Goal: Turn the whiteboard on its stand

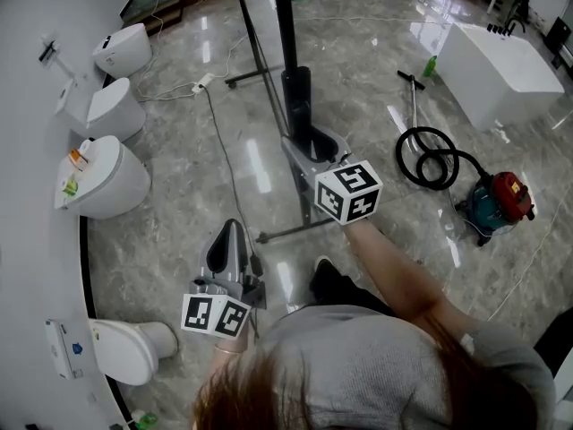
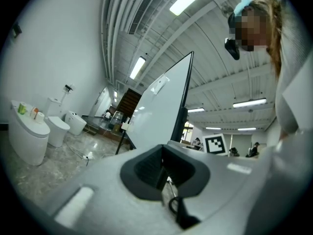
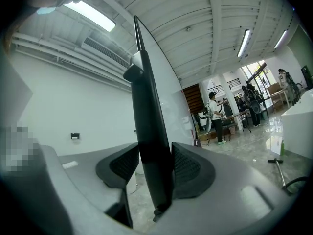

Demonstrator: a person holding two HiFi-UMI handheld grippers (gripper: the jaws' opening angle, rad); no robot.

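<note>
Item: tall white whiteboard with black edge frame point(image 1: 286, 25), standing upright on its black metal wheeled stand point(image 1: 286, 232), which is resting on a glossy grey marble floor point(image 1: 170, 213).

Right tongs point(image 3: 155, 168): pinching the whiteboard's black edge frame between both pads, directly above the stand's foot.

Left tongs point(image 2: 164, 171): pressed together, gripping nothing, hovering to the left of the stand and pointing toward the whiteboard's white face.

Surroundings: a row of white ceramic toilets point(image 1: 103, 177) is sitting far left of the stand. A red and teal canister vacuum cleaner point(image 1: 497, 202) is lying right of the stand. A white rectangular bathtub point(image 1: 501, 70) is standing further right of the stand.
</note>
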